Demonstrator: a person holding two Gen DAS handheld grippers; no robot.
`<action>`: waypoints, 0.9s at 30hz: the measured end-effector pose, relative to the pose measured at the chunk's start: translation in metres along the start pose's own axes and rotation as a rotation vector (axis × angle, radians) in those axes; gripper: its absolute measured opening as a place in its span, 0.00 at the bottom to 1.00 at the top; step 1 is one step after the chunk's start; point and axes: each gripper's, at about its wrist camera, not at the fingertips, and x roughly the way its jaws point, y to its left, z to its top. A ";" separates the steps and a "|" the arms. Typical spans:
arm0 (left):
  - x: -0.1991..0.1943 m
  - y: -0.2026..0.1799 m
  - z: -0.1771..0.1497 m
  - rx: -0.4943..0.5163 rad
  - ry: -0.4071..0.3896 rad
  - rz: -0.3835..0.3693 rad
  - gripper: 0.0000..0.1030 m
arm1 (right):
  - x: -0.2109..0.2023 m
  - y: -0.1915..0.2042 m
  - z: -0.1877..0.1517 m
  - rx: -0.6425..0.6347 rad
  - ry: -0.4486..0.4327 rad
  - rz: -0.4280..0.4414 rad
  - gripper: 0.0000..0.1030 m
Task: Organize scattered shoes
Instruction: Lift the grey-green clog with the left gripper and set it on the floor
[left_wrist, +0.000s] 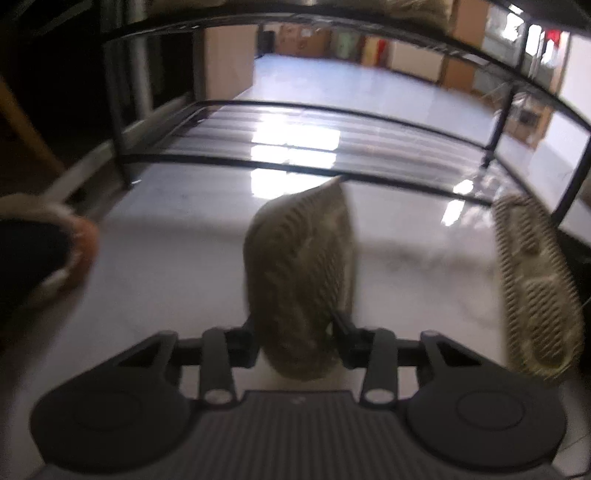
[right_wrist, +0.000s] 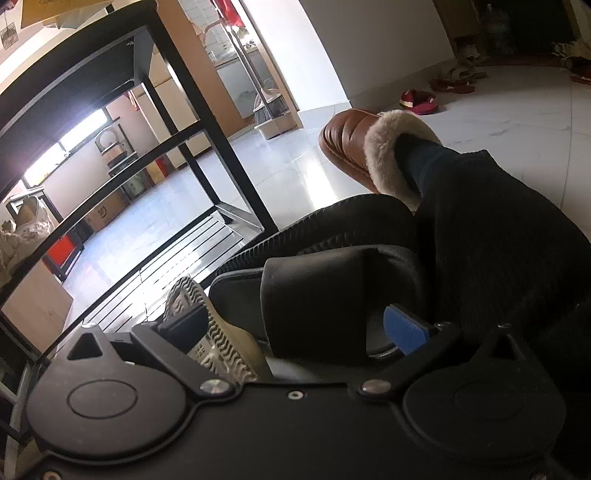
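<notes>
Sole up, the olive shoe (left_wrist: 299, 280) sits clamped in the left tongs (left_wrist: 295, 328), held over the floor just short of the rack's low slatted shelf (left_wrist: 280, 136); its mate (left_wrist: 535, 291) hangs at the right, clamped in the right tongs (right_wrist: 295, 325). To land it well, the judgement is: level the shoe, clear the front bar, then slide it toe-first beside its partner. Count: two olive shoes carried, one black rack, one fleece-lined brown slipper (right_wrist: 354, 147) on the person's foot, several red slippers (right_wrist: 419, 101) far off.

Bare floor (left_wrist: 166, 266) before rack (left_wrist: 295, 166).
</notes>
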 end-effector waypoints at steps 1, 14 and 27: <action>0.000 0.005 -0.003 -0.003 0.006 0.017 0.35 | 0.000 0.001 -0.001 -0.005 0.005 0.003 1.00; 0.010 0.040 -0.031 -0.189 0.128 0.006 0.38 | 0.004 0.023 -0.021 -0.119 0.091 0.090 1.00; -0.034 0.032 -0.028 -0.207 0.203 0.084 0.99 | 0.002 0.025 -0.023 -0.145 0.088 0.066 1.00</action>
